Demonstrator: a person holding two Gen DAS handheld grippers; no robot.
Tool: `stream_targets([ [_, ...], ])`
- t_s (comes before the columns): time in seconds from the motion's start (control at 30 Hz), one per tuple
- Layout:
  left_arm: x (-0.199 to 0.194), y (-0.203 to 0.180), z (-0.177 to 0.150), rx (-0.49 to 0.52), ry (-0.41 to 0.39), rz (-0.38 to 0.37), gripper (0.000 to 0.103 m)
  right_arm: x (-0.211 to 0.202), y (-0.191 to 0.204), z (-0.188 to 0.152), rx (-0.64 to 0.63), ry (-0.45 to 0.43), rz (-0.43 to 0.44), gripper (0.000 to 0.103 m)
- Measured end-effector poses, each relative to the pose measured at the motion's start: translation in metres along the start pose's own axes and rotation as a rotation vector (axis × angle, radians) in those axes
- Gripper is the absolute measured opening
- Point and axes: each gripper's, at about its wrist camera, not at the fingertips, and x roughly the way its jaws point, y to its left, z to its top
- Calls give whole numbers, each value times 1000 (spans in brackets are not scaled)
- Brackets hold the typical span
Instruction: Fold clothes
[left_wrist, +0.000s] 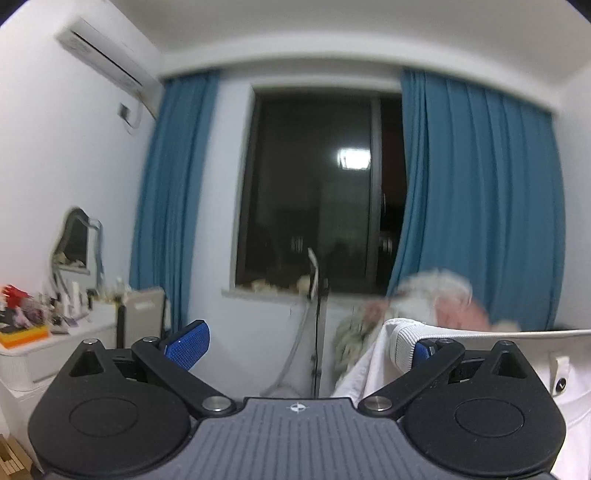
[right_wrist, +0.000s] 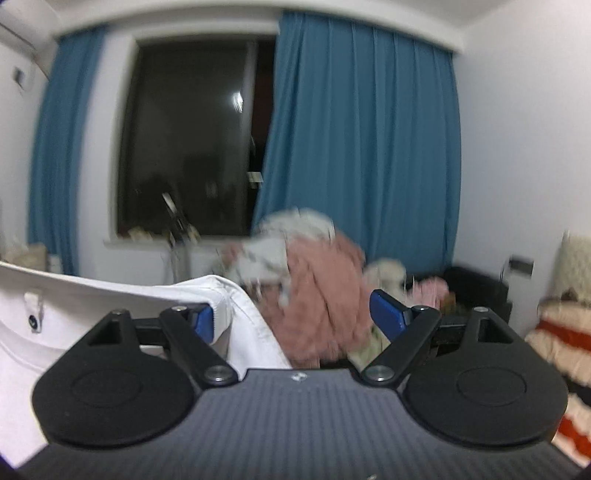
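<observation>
A white garment (left_wrist: 517, 369) with a ribbed collar and a small neck label hangs stretched in the air between my two grippers. In the left wrist view its collar edge is draped over the right-hand finger (left_wrist: 421, 350) of my left gripper (left_wrist: 304, 349), whose jaws stand wide apart with nothing pinched between them. In the right wrist view the white garment (right_wrist: 74, 295) lies over the left-hand finger (right_wrist: 203, 321) of my right gripper (right_wrist: 295, 317), also wide open. Both grippers point roughly level toward the window.
A heap of pink and pale clothes (right_wrist: 317, 288) lies ahead below the blue curtains (right_wrist: 362, 147). A white dresser (left_wrist: 55, 347) with bottles and a mirror stands at the left. A thin stand (left_wrist: 317, 332) rises by the window sill. A striped blanket (right_wrist: 554, 332) is at the right.
</observation>
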Motion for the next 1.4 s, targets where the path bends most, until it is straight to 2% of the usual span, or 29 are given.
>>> stream_targets([
  [0.17, 155, -31, -122, 38, 167, -26, 103, 163, 29, -100, 12, 162, -56, 84],
  [0.3, 262, -47, -219, 111, 328, -70, 103, 261, 42, -193, -36, 322, -92, 84],
  [0.43, 346, -64, -304, 214, 519, -141, 103, 328, 44, -265, -112, 509, -76, 84],
  [0.53, 372, -92, -341, 488, 672, -191, 102, 348, 53, -286, -247, 639, -23, 84],
  [0.57, 376, -100, -348, 561, 710, -208, 98, 354, 57, -290, -297, 675, 1, 84],
  [0.63, 376, -110, -342, 619, 733, -249, 101, 356, 69, -289, -368, 716, 37, 84],
  [0.67, 375, -112, -333, 615, 750, -269, 102, 354, 72, -284, -375, 727, 51, 84],
  [0.77, 363, -108, -302, 524, 746, -307, 102, 333, 77, -262, -309, 723, 124, 84],
  [0.83, 353, -104, -281, 465, 729, -326, 102, 311, 77, -246, -243, 673, 153, 84],
  [0.9, 326, -95, -263, 408, 642, -313, 103, 277, 77, -231, -196, 601, 142, 84],
  [1.0, 270, -67, -242, 307, 553, -286, 103, 221, 74, -216, -129, 531, 148, 84],
  [1.23, 83, -1, -223, 103, 425, -232, 103, 58, 48, -195, 12, 388, 198, 84],
  [1.4, -68, 29, -221, 67, 382, -212, 102, -58, 31, -201, 74, 298, 229, 84],
])
